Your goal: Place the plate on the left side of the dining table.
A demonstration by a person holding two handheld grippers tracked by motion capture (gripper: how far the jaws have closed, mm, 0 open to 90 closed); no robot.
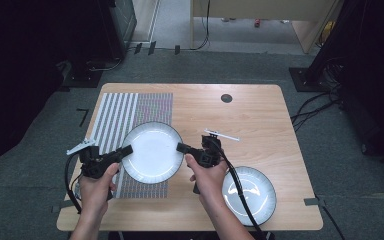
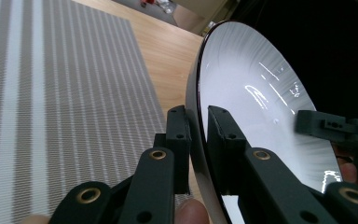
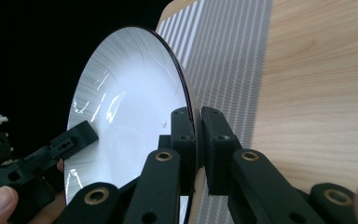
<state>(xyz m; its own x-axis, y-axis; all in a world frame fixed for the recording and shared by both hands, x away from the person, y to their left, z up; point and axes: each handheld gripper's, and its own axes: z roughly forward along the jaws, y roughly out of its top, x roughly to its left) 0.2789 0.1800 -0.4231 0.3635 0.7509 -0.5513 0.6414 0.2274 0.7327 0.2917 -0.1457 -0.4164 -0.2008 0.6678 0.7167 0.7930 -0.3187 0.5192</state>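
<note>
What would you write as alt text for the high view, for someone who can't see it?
Two hands hold a white plate by opposite rims, the left claw and right claw each clamped on an edge, over a striped placemat on a wooden table. A second white plate sits near the table's front right corner.

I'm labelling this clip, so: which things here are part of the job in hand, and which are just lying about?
In use:
- plate, clamped at opposite rims
- left gripper
- right gripper
- striped placemat under the plate

Lying about:
- second plate near the table's front right corner
- round dark disc near its far edge
</note>
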